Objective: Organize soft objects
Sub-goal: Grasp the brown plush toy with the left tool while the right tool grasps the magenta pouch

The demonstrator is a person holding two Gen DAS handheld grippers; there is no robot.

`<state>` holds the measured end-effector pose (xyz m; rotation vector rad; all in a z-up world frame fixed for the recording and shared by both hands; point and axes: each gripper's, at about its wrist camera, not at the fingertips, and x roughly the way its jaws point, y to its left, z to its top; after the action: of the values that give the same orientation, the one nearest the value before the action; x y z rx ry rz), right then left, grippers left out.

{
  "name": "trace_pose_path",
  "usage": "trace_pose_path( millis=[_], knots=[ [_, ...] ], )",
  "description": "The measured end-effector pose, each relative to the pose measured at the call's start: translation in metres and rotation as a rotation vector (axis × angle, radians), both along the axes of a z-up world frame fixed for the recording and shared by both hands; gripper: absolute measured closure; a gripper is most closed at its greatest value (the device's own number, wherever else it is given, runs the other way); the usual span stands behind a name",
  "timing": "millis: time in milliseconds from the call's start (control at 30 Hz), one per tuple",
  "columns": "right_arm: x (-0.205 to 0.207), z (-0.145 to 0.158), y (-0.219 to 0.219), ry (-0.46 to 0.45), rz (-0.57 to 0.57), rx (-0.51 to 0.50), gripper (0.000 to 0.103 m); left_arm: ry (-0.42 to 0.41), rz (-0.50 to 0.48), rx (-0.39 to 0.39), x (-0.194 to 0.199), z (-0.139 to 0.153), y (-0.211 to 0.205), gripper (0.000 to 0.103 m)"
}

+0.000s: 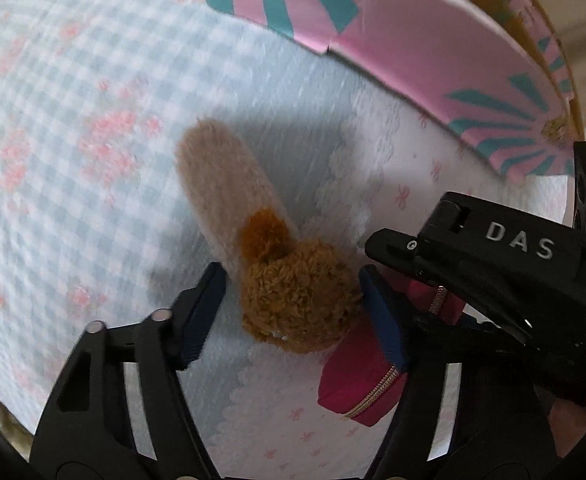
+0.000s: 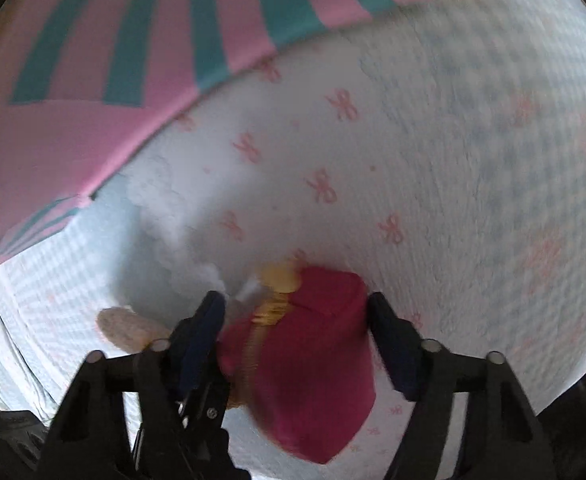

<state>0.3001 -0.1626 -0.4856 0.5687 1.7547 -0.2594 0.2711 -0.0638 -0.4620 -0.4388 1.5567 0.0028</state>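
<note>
A plush toy (image 1: pixel 297 300) with a fuzzy brown head and a long beige body (image 1: pixel 221 176) lies on the bedspread. My left gripper (image 1: pixel 293 312) points down over it, with the head between the blue pads. The right pad touches the head and a thin gap shows at the left pad, so the gripper is open. Right beside it lies a red zip pouch (image 2: pixel 313 352), also seen in the left wrist view (image 1: pixel 357 384). My right gripper (image 2: pixel 293 316) straddles the pouch, and both pads meet its sides. The right gripper's black body (image 1: pixel 493 248) crowds close to my left fingers.
A pink cardboard box with teal stripes (image 1: pixel 393 40) stands open just beyond both objects, and its flap (image 2: pixel 93 80) reaches over the bed. The bedspread (image 1: pixel 73 140) is blue gingham with pink flowers and has a white panel with pink bows (image 2: pixel 333 140). Both views are motion-blurred.
</note>
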Motion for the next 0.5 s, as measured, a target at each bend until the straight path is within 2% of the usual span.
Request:
trace_pose_path(
  millis=[267,500],
  knots=[
    [-0.018,-0.006,-0.018,-0.026,-0.012,0.046,0.047,-0.024,-0.031,0.012,0.006,-0.004,-0.015,0.058],
    [-0.028,0.009,-0.036,-0.048,-0.038,0.103,0.053,-0.056,-0.055,0.031,0.011,0.010,-0.012,0.060]
  ],
)
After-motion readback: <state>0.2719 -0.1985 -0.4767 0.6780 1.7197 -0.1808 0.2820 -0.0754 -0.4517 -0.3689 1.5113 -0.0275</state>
